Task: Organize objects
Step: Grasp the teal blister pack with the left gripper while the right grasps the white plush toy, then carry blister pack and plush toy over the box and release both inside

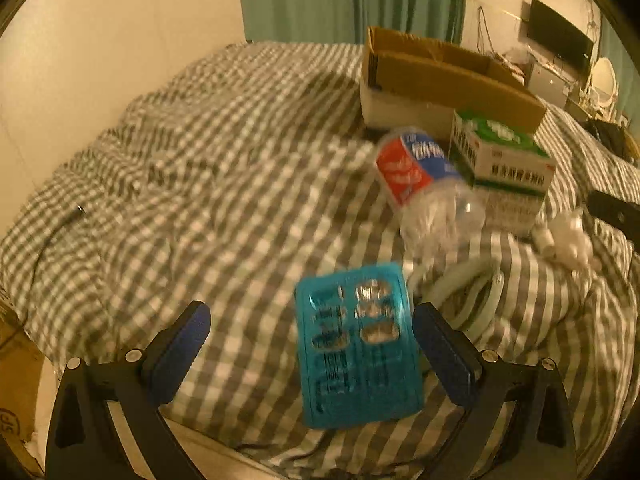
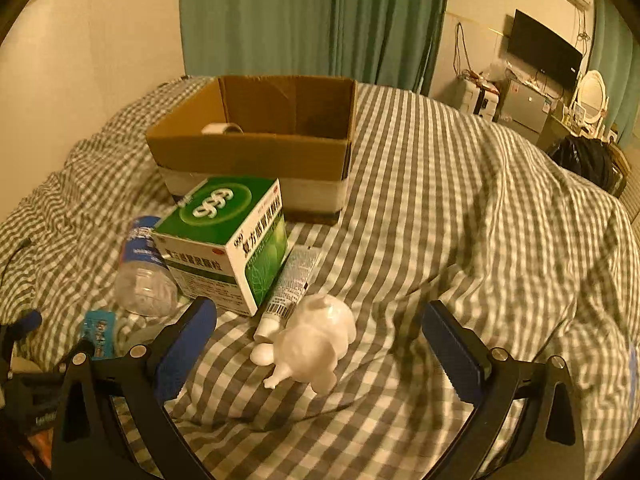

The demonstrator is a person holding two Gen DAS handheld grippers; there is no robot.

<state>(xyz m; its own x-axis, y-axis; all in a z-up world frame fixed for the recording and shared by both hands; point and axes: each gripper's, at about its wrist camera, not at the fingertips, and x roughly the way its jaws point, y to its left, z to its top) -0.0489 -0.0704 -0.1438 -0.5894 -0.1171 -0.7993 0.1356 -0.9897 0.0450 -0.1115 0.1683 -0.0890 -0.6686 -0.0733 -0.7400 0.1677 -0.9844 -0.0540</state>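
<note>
A blue blister pack lies on the checked bedcover between the spread fingers of my left gripper, closer to the right finger; that gripper is open. Beyond it lie a clear bottle on its side and a green-and-white medicine box. My right gripper is open too, and a white animal figurine sits between its fingers on the bed. A white tube leans against the medicine box. An open cardboard box behind them holds a tape roll.
A pale coiled cord lies beside the blister pack. The bed's near edge runs just under the left gripper. A green curtain hangs behind the bed. A wall screen, a mirror and clutter stand far right. A dark bag sits past the bed.
</note>
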